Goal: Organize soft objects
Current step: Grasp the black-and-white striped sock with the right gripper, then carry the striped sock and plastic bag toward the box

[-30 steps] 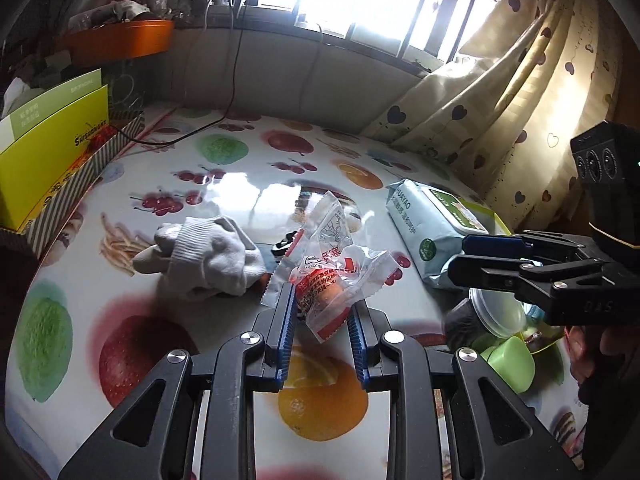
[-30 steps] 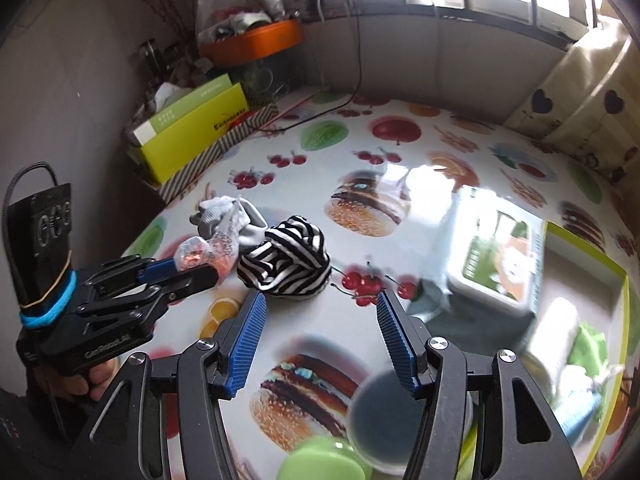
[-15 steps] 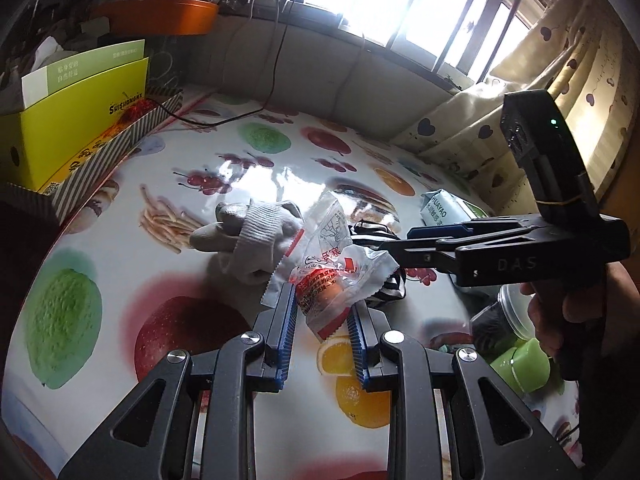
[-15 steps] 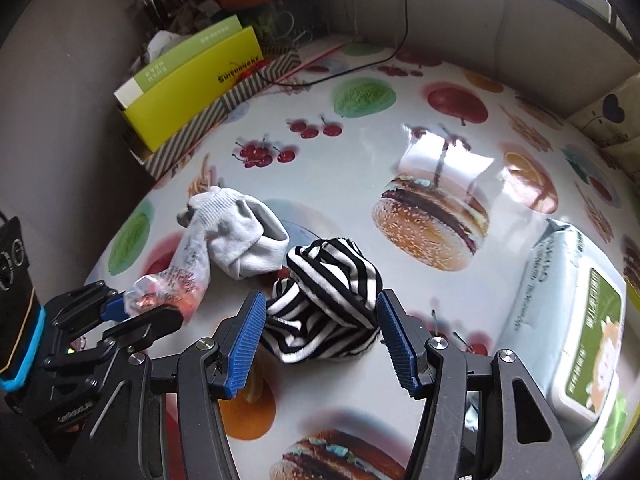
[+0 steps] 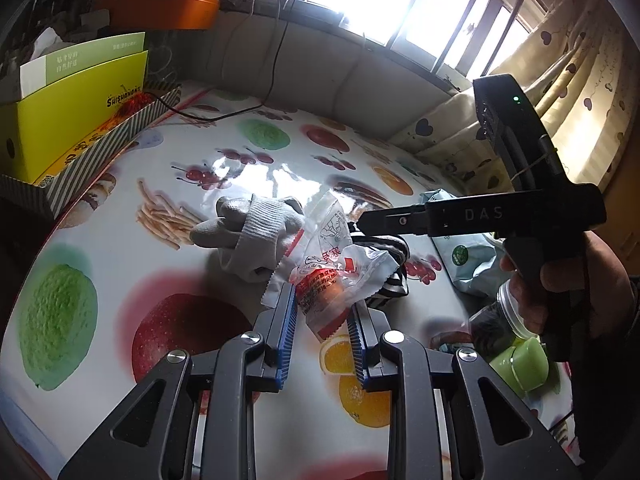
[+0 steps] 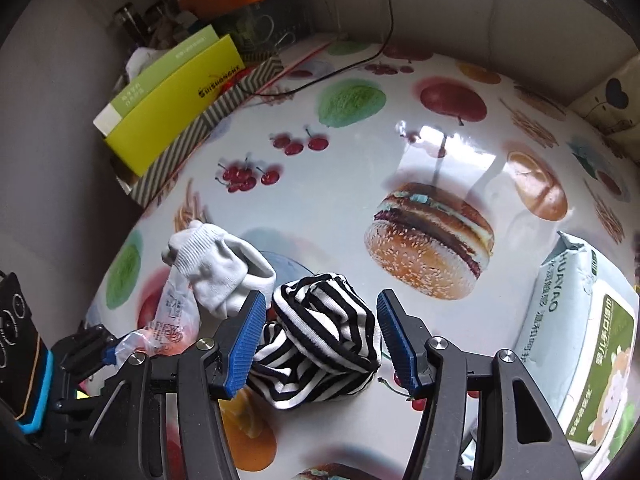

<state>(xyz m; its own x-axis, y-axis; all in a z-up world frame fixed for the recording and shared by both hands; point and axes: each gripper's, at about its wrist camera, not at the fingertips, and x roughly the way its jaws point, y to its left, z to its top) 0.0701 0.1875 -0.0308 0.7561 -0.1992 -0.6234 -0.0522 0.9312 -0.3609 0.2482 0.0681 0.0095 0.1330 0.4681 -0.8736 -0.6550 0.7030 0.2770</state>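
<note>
Left gripper pinches my snack packet; right gripper, spread, straddles the striped sock on the glossy fruit-print tabletop (window behind), grey sock beside.

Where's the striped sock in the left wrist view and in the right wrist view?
Left wrist: striped sock right of centre, mostly hidden behind the snack packet.
Right wrist: striped sock low centre, between the right gripper's open fingers.
Shared landmark: the grey sock beside it.
</note>
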